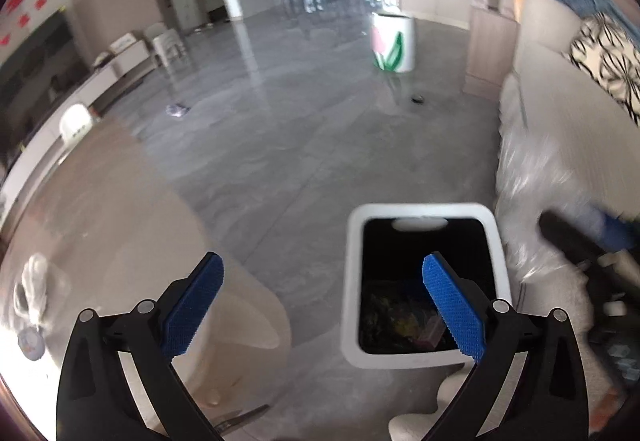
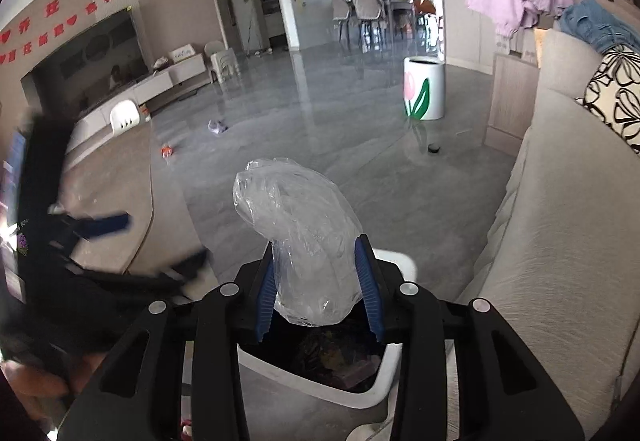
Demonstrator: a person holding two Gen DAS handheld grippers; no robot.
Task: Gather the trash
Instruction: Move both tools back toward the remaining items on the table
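Note:
My right gripper (image 2: 316, 247) is shut on a crumpled clear plastic bag (image 2: 296, 209), which sticks up between the blue pads. Right under it stands a white trash bin (image 2: 280, 373) with a black liner and mixed trash inside. In the left wrist view the same bin (image 1: 354, 281) sits on the floor just ahead, to the right. My left gripper (image 1: 322, 265) is open wide, with nothing between its fingers and its right finger over the bin's mouth. The bag (image 1: 532, 197) and the right gripper (image 1: 580, 237) show as a blur at the right. The left gripper (image 2: 104, 223) is blurred in the right wrist view.
A beige table (image 1: 120, 201) on the left holds a crumpled white wrapper (image 1: 34, 281). A light sofa (image 2: 560, 241) runs along the right. On the grey floor lie a purple wrapper (image 2: 218, 127), an orange scrap (image 2: 167, 150) and a small black object (image 2: 433, 149). A tulip-painted bin (image 2: 424, 89) stands farther off.

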